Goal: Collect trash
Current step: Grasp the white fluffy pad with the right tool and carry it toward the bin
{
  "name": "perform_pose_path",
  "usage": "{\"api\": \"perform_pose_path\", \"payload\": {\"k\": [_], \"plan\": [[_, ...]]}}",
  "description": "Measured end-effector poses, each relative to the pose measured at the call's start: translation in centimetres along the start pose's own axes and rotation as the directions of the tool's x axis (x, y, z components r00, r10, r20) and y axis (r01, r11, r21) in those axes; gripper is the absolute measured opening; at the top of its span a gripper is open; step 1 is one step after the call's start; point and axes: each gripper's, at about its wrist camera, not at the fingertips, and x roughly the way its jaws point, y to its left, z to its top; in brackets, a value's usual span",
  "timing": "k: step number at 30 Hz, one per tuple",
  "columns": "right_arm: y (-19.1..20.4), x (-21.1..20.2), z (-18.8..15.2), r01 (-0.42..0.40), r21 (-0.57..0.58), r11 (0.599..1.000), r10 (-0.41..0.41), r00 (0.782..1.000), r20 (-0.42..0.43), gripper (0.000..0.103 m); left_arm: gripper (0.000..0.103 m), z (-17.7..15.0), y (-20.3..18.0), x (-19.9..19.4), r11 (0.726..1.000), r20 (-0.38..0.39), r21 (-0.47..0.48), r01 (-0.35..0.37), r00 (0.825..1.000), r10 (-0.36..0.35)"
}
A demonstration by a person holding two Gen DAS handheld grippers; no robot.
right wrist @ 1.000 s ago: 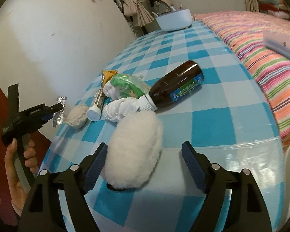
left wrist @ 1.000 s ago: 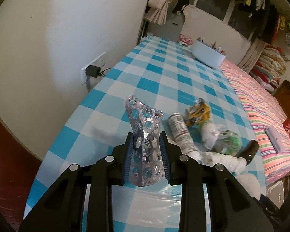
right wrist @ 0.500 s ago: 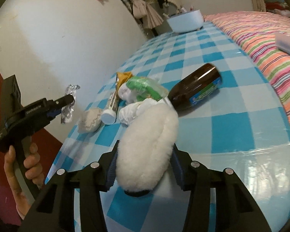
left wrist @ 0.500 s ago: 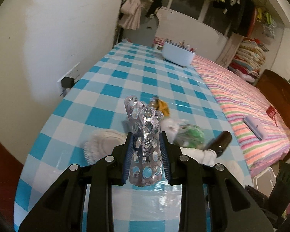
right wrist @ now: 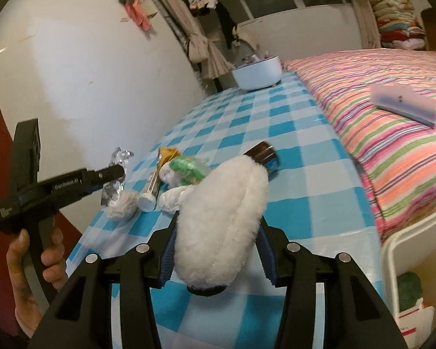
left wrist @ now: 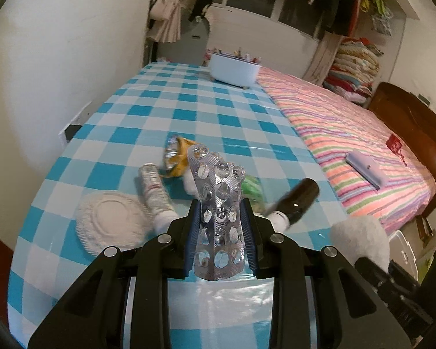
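My left gripper (left wrist: 219, 226) is shut on a silver empty blister pack (left wrist: 218, 200), held upright above the checked table (left wrist: 189, 110). In the right wrist view that same gripper (right wrist: 113, 171) shows at the left with the blister pack (right wrist: 113, 189), a hand on its handle. My right gripper (right wrist: 218, 241) is shut on a white fluffy pad (right wrist: 221, 218), lifted off the cloth. On the table lie a brown bottle (left wrist: 299, 197), a white tube (left wrist: 155, 192), a yellow wrapper (left wrist: 177, 157), a green packet (right wrist: 186, 168), crumpled white tissue (right wrist: 174, 195) and a flat round pad (left wrist: 110, 218).
A white tub (left wrist: 234, 68) with small items stands at the table's far end. A striped bed (left wrist: 348, 145) with a pale box (left wrist: 366, 168) runs along the right. The wall (left wrist: 58, 72) with a socket borders the left. A white frame (right wrist: 407, 250) stands below the bed's corner.
My right gripper closed on the fluffy pad and raised it off the table. My left gripper carried the blister pack back and rightward, so the trash pile now sits centred ahead of it.
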Motion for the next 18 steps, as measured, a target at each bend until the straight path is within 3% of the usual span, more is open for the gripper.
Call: {"api": "perform_pose_path", "payload": {"k": [18], "plan": [[-4.2, -6.2, 0.6, 0.106, 0.052, 0.993, -0.111, 0.988, 0.104, 0.046, 0.028, -1.2, -9.4, 0.6, 0.984, -0.028, 0.157, 0.086, 0.996, -0.082]]}}
